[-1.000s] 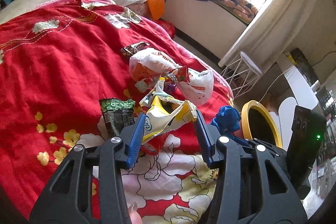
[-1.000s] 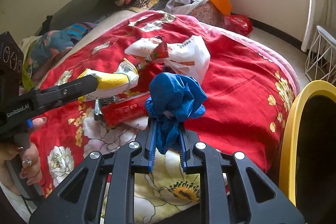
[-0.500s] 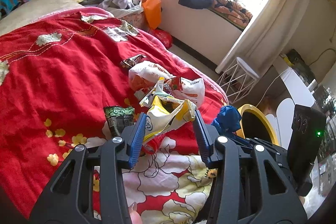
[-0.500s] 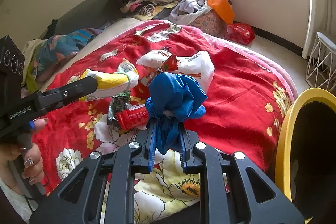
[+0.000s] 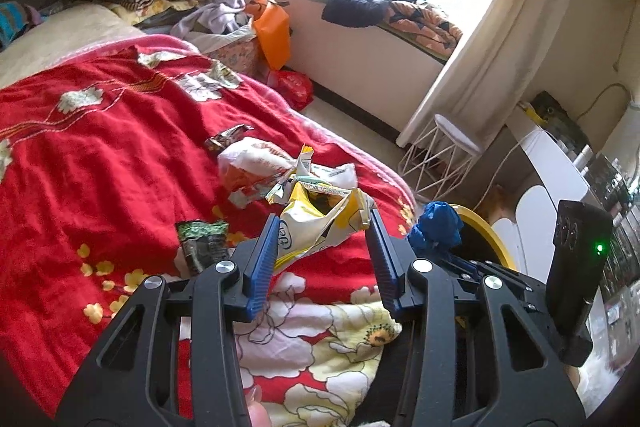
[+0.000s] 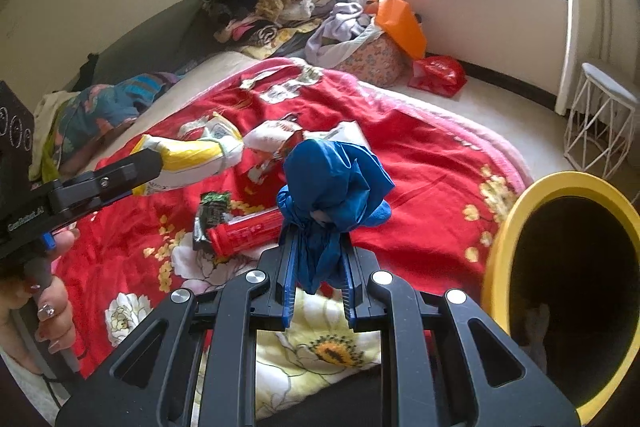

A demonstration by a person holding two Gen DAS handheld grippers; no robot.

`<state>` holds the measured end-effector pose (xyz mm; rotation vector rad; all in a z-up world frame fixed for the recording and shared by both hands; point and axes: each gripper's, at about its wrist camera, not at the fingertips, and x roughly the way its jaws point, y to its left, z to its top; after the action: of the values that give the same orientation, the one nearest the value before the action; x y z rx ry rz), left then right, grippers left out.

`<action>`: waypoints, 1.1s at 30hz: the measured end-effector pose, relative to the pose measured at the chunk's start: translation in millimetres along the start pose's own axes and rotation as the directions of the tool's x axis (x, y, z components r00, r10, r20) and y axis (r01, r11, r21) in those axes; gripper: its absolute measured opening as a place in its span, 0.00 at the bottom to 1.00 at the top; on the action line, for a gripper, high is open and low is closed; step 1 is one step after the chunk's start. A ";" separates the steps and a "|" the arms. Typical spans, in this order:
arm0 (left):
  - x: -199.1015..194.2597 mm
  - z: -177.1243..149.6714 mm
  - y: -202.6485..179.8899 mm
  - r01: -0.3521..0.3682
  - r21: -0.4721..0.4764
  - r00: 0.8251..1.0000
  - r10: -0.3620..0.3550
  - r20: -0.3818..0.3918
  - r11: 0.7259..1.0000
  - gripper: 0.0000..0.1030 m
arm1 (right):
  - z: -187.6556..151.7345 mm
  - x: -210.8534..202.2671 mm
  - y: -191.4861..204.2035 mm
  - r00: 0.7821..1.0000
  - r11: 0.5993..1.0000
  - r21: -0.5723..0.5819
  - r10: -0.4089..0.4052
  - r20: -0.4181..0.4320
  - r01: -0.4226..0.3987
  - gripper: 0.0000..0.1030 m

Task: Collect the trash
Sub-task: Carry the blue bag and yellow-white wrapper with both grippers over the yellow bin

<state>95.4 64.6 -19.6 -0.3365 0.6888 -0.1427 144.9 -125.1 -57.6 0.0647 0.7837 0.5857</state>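
Observation:
My left gripper point(image 5: 323, 223) is shut on a crumpled yellow-and-white snack bag point(image 5: 316, 219) and holds it above the red flowered bedspread point(image 5: 100, 155). The right wrist view shows the same bag point(image 6: 192, 159) hanging from that gripper at the left. My right gripper point(image 6: 318, 243) is shut on a bunched blue plastic bag point(image 6: 332, 183), close to the yellow-rimmed bin point(image 6: 496, 235) at the bed's corner. On the bedspread lie a green-black wrapper point(image 6: 212, 215), a red tube point(image 6: 248, 233), a white-and-orange plastic bag point(image 5: 248, 163) and a small dark wrapper point(image 5: 226, 139).
A white wire stool point(image 6: 600, 123) stands on the floor by the curtain. An orange bag point(image 5: 274, 31) and a red bag point(image 6: 438, 75) sit beyond the bed's far edge. Clothes are piled at the head of the bed and on the window ledge. A hand point(image 6: 48, 311) grips the left tool.
Both grippers have risen from the bed with their loads still held. The yellow bag now hangs clear of the green wrapper and red tube below.

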 end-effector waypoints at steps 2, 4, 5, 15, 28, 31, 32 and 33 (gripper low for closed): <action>0.7 -0.7 -5.9 0.006 0.014 1.000 -0.006 0.000 1.000 0.35 | -0.5 -4.7 -6.6 1.000 1.000 0.010 -0.014 0.009 0.014 0.17; 2.2 -1.6 -11.3 0.014 0.023 1.000 -0.014 -0.003 1.000 0.35 | -0.6 -8.7 -12.6 1.000 0.999 0.023 -0.025 0.017 0.025 0.17; 2.9 -2.1 -14.3 0.019 0.027 1.000 -0.019 -0.004 0.999 0.35 | -0.7 -10.9 -15.7 0.999 0.999 0.029 -0.030 0.021 0.030 0.17; 14.2 -4.7 -45.7 0.062 0.070 0.998 -0.061 -0.021 0.996 0.35 | -3.1 -32.8 -55.2 0.994 0.990 0.114 -0.089 0.057 0.082 0.17; 39.8 -12.1 -93.9 0.138 0.132 0.989 -0.130 -0.064 0.982 0.35 | -17.8 -63.9 -111.0 0.978 0.958 0.235 -0.188 0.087 0.163 0.17; 45.7 -13.8 -104.2 0.152 0.145 0.987 -0.142 -0.075 0.978 0.35 | -21.5 -69.2 -123.6 0.975 0.949 0.262 -0.205 0.089 0.176 0.17; 47.5 -13.8 -106.9 0.156 0.150 0.986 -0.145 -0.078 0.976 0.35 | -23.3 -70.8 -126.7 0.973 0.946 0.268 -0.211 0.090 0.180 0.17; 50.0 -14.0 -110.3 0.162 0.153 0.985 -0.150 -0.083 0.975 0.35 | -24.7 -72.8 -131.6 0.971 0.942 0.277 -0.220 0.091 0.188 0.17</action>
<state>122.5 -54.2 -21.0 -0.2327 0.7162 -0.3591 149.6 -277.3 -63.3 0.2611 0.7370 0.2732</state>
